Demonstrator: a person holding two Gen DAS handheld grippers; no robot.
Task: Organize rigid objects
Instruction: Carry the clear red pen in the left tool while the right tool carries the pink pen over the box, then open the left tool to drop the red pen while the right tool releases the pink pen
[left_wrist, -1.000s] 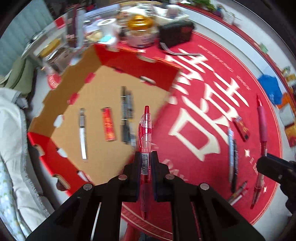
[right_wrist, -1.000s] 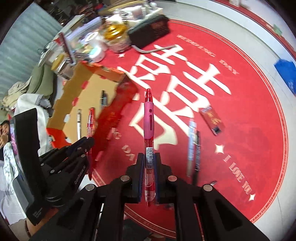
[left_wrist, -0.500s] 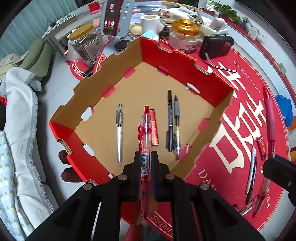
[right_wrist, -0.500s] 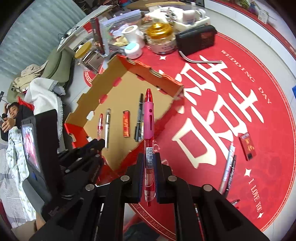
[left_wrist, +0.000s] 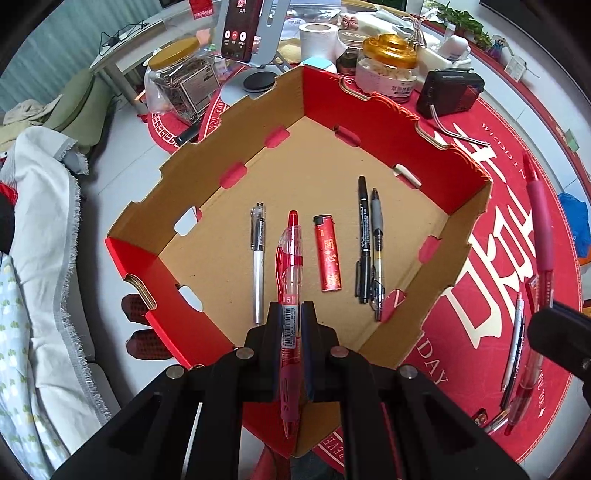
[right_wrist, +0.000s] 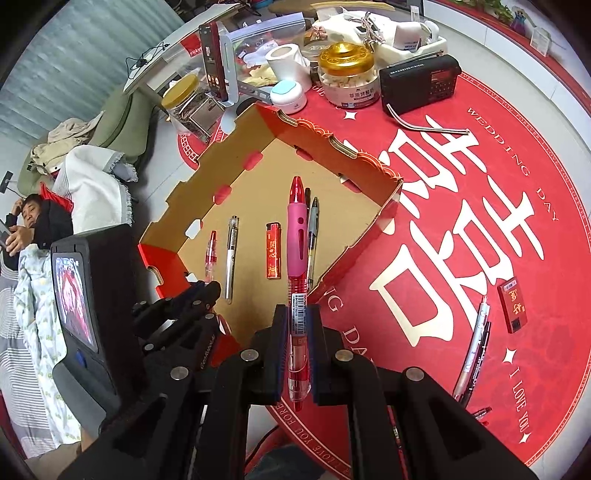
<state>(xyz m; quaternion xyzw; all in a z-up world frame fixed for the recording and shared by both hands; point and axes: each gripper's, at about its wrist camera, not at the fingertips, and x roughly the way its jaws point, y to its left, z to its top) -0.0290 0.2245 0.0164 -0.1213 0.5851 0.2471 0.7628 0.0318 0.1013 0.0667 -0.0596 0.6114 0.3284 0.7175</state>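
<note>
**A:** Between the jaws of the left gripper (left_wrist: 290, 317), seen from the left wrist, a clear red pen (left_wrist: 289, 258) is clamped around its labelled barrel, tip pointing ahead over the cardboard box (left_wrist: 207, 173). Just beyond the jaws on the box floor lie a silver pen (left_wrist: 258, 258) to the left, a red lighter (left_wrist: 328, 258) to the right, and further right two dark pens (left_wrist: 369, 251) side by side.

**B:** So what worries you?

**A:** The pen hangs above the gap between the silver pen and the lighter — a narrow slot. If the jaws part from this height, I'd expect the round barrel to bounce or roll onto a neighbour and spoil the row. The near wall of the box sits right under the jaws too; lowering carelessly could knock it.

**B:** And from the right wrist?

**A:** The right gripper (right_wrist: 298, 321) is closed on a pink-grip pen (right_wrist: 297, 236), again at the label, tip forward. Ahead of the jaws its body covers part of the dark pens (right_wrist: 313, 221); the lighter (right_wrist: 272, 254) is just left of it. To the left of the jaws the left gripper (right_wrist: 195, 295) hangs near — both tools crowd one box.

**B:** Collision, then?

**A:** Likely the main risk — two grippers descending together could clash, or the pink-grip pen could land across the dark pens. More pens (right_wrist: 476, 343) and a second lighter (right_wrist: 512, 302) lie on the red mat (right_wrist: 480, 184), well right of the jaws.
</note>
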